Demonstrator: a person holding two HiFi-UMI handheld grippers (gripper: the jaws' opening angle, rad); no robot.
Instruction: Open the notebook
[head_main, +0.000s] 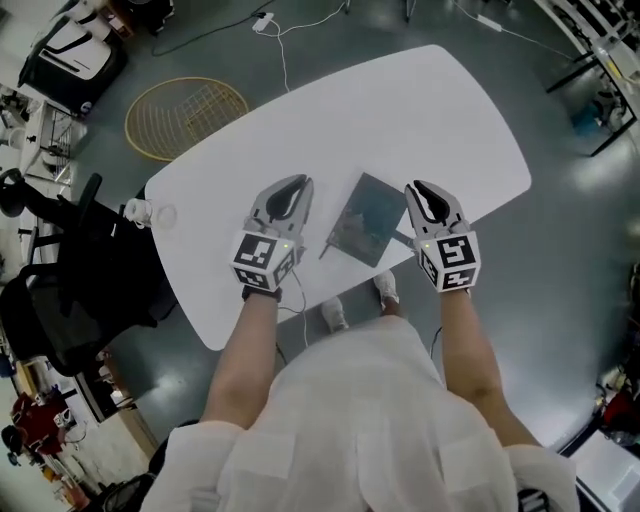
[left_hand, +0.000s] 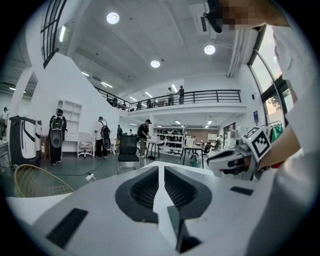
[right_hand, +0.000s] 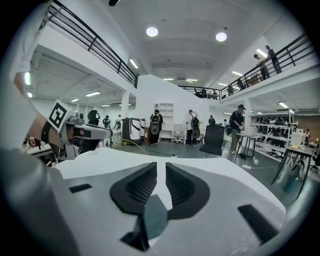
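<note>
Flanking a dark teal rectangular notebook (head_main: 366, 218) that lies shut by the near edge of the white oval table (head_main: 440, 110), the left gripper (head_main: 293, 187) and right gripper (head_main: 422, 190) each show fingers parted only a slit, holding nothing. The likely best approach is to pin the spine side, slip one fingertip under the cover's free edge and lift slowly. Beyond the table's far-left corner, a yellow wire basket (head_main: 186, 118) on the floor appears empty.

White rounded table (head_main: 420, 110); teal notebook (head_main: 368, 218) flat near front edge; small white round thing (head_main: 165, 215) at left corner.
</note>
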